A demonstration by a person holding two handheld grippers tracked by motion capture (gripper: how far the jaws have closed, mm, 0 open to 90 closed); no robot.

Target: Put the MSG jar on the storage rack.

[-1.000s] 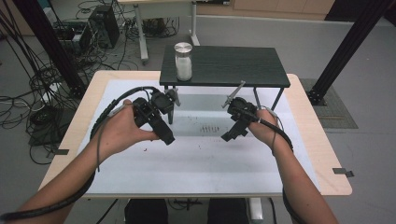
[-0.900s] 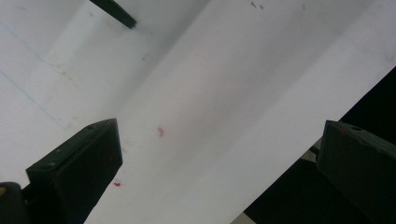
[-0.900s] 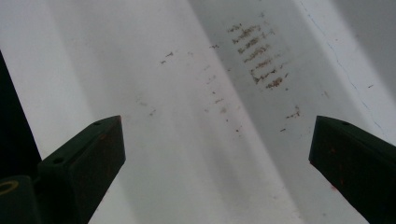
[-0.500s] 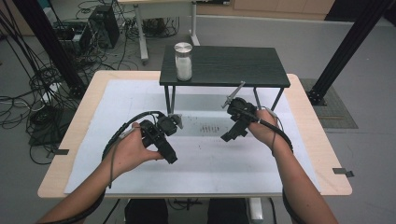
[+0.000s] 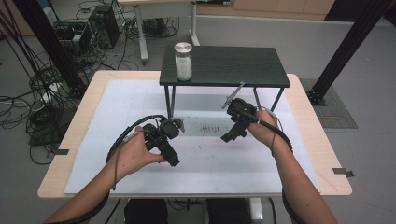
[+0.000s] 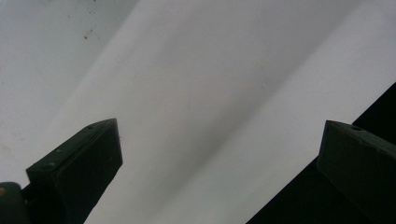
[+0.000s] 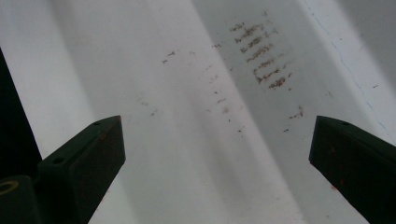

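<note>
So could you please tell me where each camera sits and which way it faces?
High view: above the person's side, looking forward and down at the table, shelf, jar; forearms and both tools show.
Left gripper view: on the left tool, facing the mat; open jaws.
Right gripper view: on the right tool, facing the stains, shared with high view.

Bare forearms, no sleeves. Black left tongs (image 5: 172,156) and right tongs (image 5: 229,135), each with blocky matte jaws bearing small screw holes; black cables looping back along the wrists.
</note>
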